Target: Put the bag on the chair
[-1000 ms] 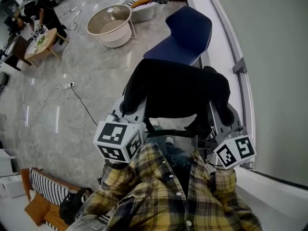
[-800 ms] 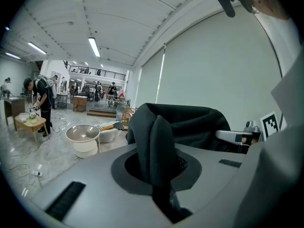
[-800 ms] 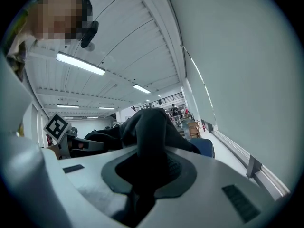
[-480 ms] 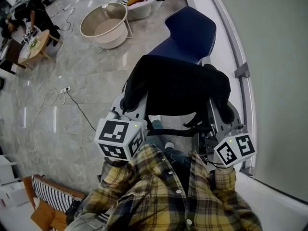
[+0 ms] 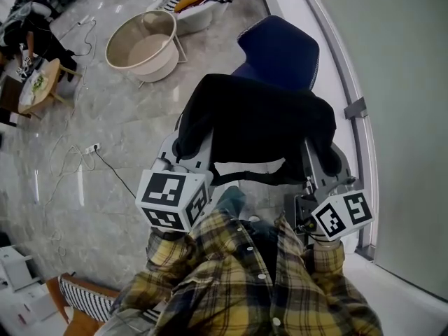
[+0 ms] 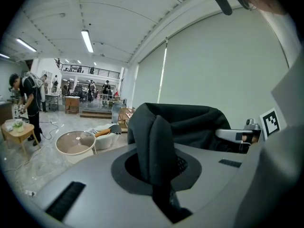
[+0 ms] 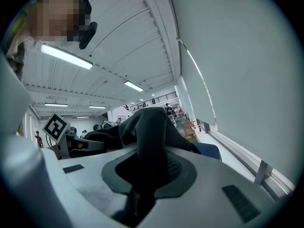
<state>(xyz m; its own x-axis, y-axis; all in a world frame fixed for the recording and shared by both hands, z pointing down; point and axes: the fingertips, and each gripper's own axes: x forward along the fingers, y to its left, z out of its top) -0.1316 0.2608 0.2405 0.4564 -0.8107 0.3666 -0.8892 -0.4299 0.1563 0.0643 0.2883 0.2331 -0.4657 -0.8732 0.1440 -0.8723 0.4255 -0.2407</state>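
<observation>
A black bag [image 5: 259, 124] hangs in the air between my two grippers, just in front of the blue chair [image 5: 280, 47]. My left gripper [image 5: 183, 151] is shut on the bag's left edge. In the left gripper view a fold of the black bag [image 6: 154, 141] is pinched in the left gripper [image 6: 159, 172]. My right gripper [image 5: 327, 163] is shut on the bag's right edge, and in the right gripper view the bag [image 7: 147, 127] fills the right gripper [image 7: 145, 175]. The chair's seat [image 7: 209, 149] shows just behind the bag; in the head view the bag hides most of it.
A white window ledge and wall [image 5: 350, 82] run along the right, close to the chair. On the marble floor at left stand a round beige tub [image 5: 143, 44], a white lounger [image 5: 192, 5] and a small wooden table [image 5: 35, 82]. A cable with a power strip [image 5: 91, 148] lies there.
Both grippers have carried the bag forward toward the blue chair, which now sits right behind the bag's far edge. The floor things have slid left and back. The grip is unchanged.
</observation>
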